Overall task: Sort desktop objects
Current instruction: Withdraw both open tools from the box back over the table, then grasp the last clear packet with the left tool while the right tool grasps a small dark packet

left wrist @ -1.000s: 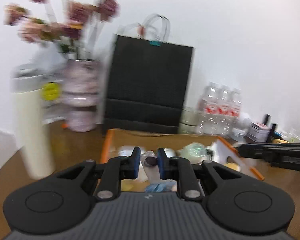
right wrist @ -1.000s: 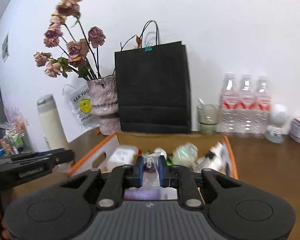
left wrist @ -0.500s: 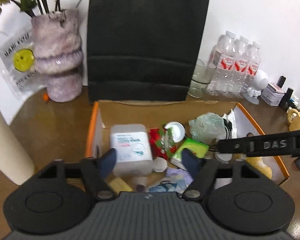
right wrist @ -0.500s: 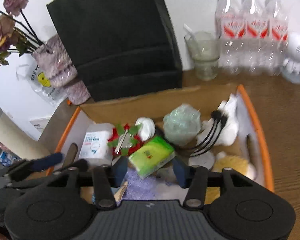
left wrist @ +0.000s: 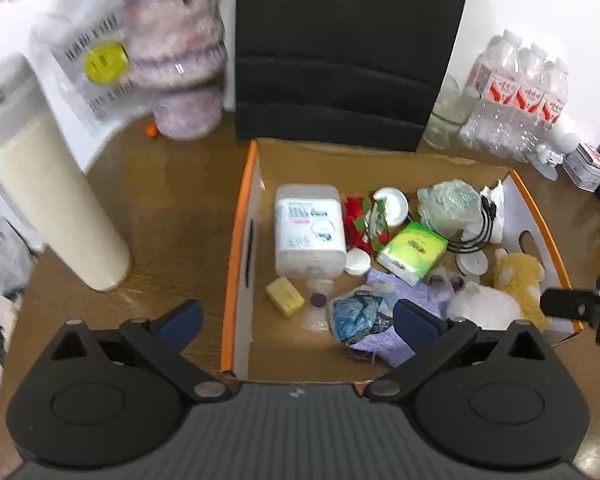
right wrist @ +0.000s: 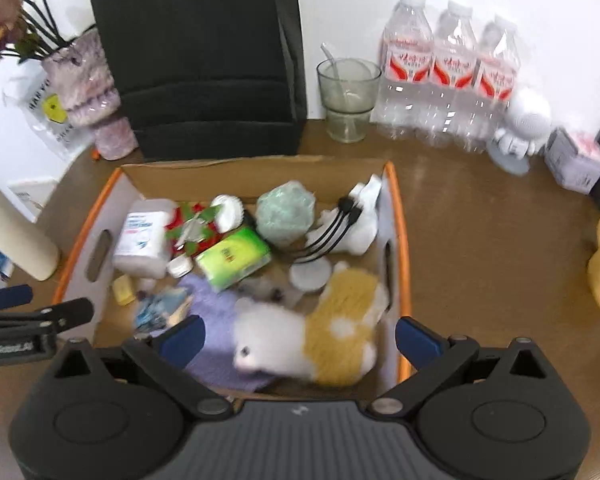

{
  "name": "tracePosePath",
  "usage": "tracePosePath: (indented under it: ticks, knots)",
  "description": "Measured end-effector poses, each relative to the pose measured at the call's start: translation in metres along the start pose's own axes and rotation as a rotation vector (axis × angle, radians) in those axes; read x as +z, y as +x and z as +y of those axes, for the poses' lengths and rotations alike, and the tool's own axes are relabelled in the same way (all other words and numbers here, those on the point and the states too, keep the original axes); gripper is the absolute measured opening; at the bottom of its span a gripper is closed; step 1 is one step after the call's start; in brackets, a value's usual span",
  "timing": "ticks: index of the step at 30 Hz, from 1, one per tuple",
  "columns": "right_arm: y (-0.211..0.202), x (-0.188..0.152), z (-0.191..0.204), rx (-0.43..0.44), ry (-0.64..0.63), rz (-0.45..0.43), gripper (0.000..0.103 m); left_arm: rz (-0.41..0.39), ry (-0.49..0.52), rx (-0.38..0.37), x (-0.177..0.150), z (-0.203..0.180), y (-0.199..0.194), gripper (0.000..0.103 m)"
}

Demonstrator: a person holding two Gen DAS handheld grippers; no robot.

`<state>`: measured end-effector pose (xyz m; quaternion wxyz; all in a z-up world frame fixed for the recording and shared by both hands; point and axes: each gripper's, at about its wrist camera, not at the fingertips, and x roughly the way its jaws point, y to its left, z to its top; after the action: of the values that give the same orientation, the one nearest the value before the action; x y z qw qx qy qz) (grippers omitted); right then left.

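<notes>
Both my grippers hang over the cardboard box (left wrist: 242,240) of clutter, nothing picked yet.

My left gripper (left wrist: 296,316) and right gripper (right wrist: 298,334) have just been opening and now stand wide, pads clear of everything. I judge this the choosing step: the next move calls for settling on one item and dropping the jaws around it without snagging its neighbours. The box sits on the wooden desk before a black paper bag (left wrist: 348,48). My left view shows the wet-wipes pack (left wrist: 309,230) near the box's left wall, the yellow eraser-like block (left wrist: 285,296) and the crumpled blue wrapper (left wrist: 358,314) at its near edge. My right view shows the plush toy (right wrist: 312,340) between my jaws in the near right corner, the green tissue pack (right wrist: 233,258) mid-box, and the glass (right wrist: 348,98) and water bottles (right wrist: 448,72) along the desk's back edge.
</notes>
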<state>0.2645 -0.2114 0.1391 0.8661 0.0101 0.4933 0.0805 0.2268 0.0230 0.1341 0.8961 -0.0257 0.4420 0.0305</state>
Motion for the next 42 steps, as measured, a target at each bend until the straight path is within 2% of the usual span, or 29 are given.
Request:
tracePosePath:
  ticks: [1, 2, 4, 6, 7, 8, 10, 12, 15, 17, 20, 24, 27, 32, 34, 35, 36, 38, 41, 42]
  knots:
    - [-0.006, -0.006, 0.004, -0.002, -0.013, -0.037, 0.101, -0.068, 0.003, 0.028, -0.006, -0.003, -0.009, 0.103]
    - [-0.014, -0.013, 0.009, -0.009, -0.031, -0.11, 0.101, -0.138, 0.008, 0.053, -0.011, -0.007, -0.017, 0.103]
    - [-0.032, -0.031, 0.016, -0.027, -0.072, -0.303, 0.101, -0.336, 0.04, 0.082, -0.027, -0.012, -0.038, 0.103]
    - [-0.047, -0.059, 0.022, -0.046, -0.132, -0.53, 0.102, -0.497, 0.086, 0.076, -0.045, -0.02, -0.055, 0.103]
    - [-0.05, -0.071, 0.025, -0.043, -0.163, -0.599, 0.102, -0.573, 0.101, 0.072, -0.056, -0.024, -0.062, 0.103]
    - [-0.051, -0.078, 0.027, -0.037, -0.185, -0.624, 0.103, -0.617, 0.104, 0.072, -0.064, -0.026, -0.067, 0.103]
    - [-0.05, -0.086, 0.032, -0.041, -0.199, -0.615, 0.103, -0.657, 0.085, 0.063, -0.077, -0.028, -0.072, 0.103]
    - [-0.047, -0.093, 0.033, -0.032, -0.194, -0.598, 0.102, -0.652, 0.038, 0.058, -0.086, -0.027, -0.071, 0.103]
    - [-0.047, -0.103, 0.033, -0.023, -0.173, -0.602, 0.102, -0.611, 0.001, 0.007, -0.094, -0.021, -0.068, 0.103]
    - [-0.046, -0.111, 0.033, -0.015, -0.159, -0.603, 0.102, -0.588, 0.006, -0.002, -0.097, -0.019, -0.068, 0.103]
    - [-0.044, -0.13, 0.031, -0.001, -0.094, -0.588, 0.102, -0.549, 0.045, 0.023, -0.111, -0.021, -0.076, 0.103]
    - [-0.046, -0.189, 0.024, 0.078, -0.049, -0.621, 0.103, -0.514, 0.043, 0.037, -0.164, -0.018, -0.081, 0.103]
    - [-0.04, -0.229, 0.022, 0.091, -0.051, -0.56, 0.102, -0.435, -0.005, 0.009, -0.205, -0.009, -0.077, 0.103]
    - [-0.043, -0.271, 0.022, 0.1, -0.073, -0.493, 0.098, -0.384, -0.058, -0.044, -0.256, 0.001, -0.081, 0.103]
    - [-0.038, -0.279, 0.021, 0.115, -0.075, -0.459, 0.092, -0.391, -0.042, -0.052, -0.263, 0.002, -0.082, 0.103]
    - [-0.033, -0.278, 0.02, 0.137, -0.069, -0.432, 0.081, -0.39, -0.04, -0.048, -0.264, 0.002, -0.082, 0.103]
    - [-0.027, -0.275, 0.02, 0.156, -0.07, -0.406, 0.065, -0.392, -0.043, -0.046, -0.261, 0.003, -0.081, 0.103]
    - [-0.013, -0.263, 0.022, 0.16, -0.061, -0.365, 0.049, -0.392, -0.049, -0.055, -0.254, 0.005, -0.078, 0.103]
    - [0.006, -0.232, 0.024, 0.154, -0.055, -0.382, 0.042, -0.378, -0.03, -0.126, -0.245, 0.009, -0.071, 0.097]
    - [0.012, -0.221, 0.025, 0.158, -0.047, -0.388, 0.037, -0.366, -0.016, -0.16, -0.241, 0.011, -0.067, 0.091]
